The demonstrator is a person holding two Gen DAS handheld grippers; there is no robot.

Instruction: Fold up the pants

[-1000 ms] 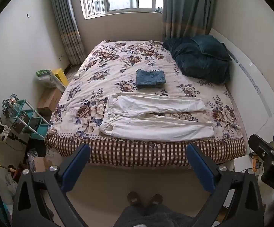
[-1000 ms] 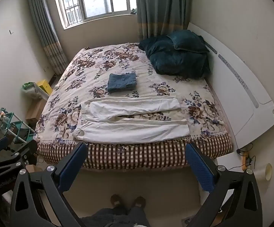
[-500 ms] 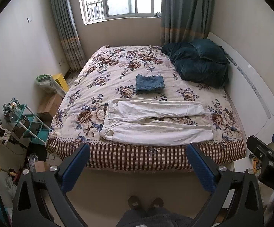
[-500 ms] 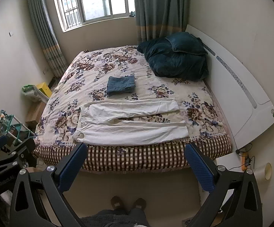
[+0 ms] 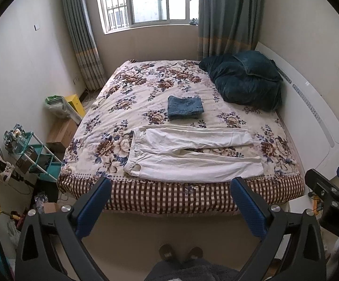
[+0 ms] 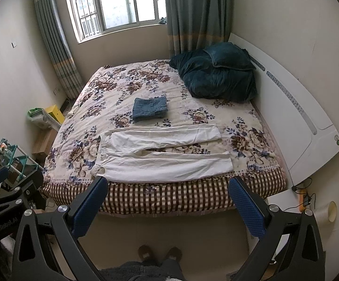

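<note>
Two grippers held high above the floor, short of the bed's near edge, aimed down and forward at the mattress. Left gripper [image 5: 170, 199] level, jaws spread wide, nothing between the blue pads [image 5: 94, 207]. Right gripper [image 6: 168, 197] likewise level, jaws spread wide and empty, just to the right of the left one and well apart from the fabric. Below both, slippered feet [image 6: 160, 254] on the floor.

Next, the checked edge of the bed [image 5: 169, 194]. Just beyond it, white pants [image 5: 192, 154] laid flat on the floral cover, near the front edge. Long axis running left to right, parallel to that edge: waistband to the left, cuffs to the right. Two legs side by side, near and far, parted by a narrow gap showing the floral print. Near leg reaching a little further right than the far one. Unfolded.

Farther in, mid-bed, folded blue jeans [image 5: 185, 106], apart from the white pair. At the far right, a dark teal duvet [image 5: 246, 82] heaped against the white headboard [image 5: 317, 121]. Beyond, a window [image 5: 146, 0] between grey-green curtains.
</note>
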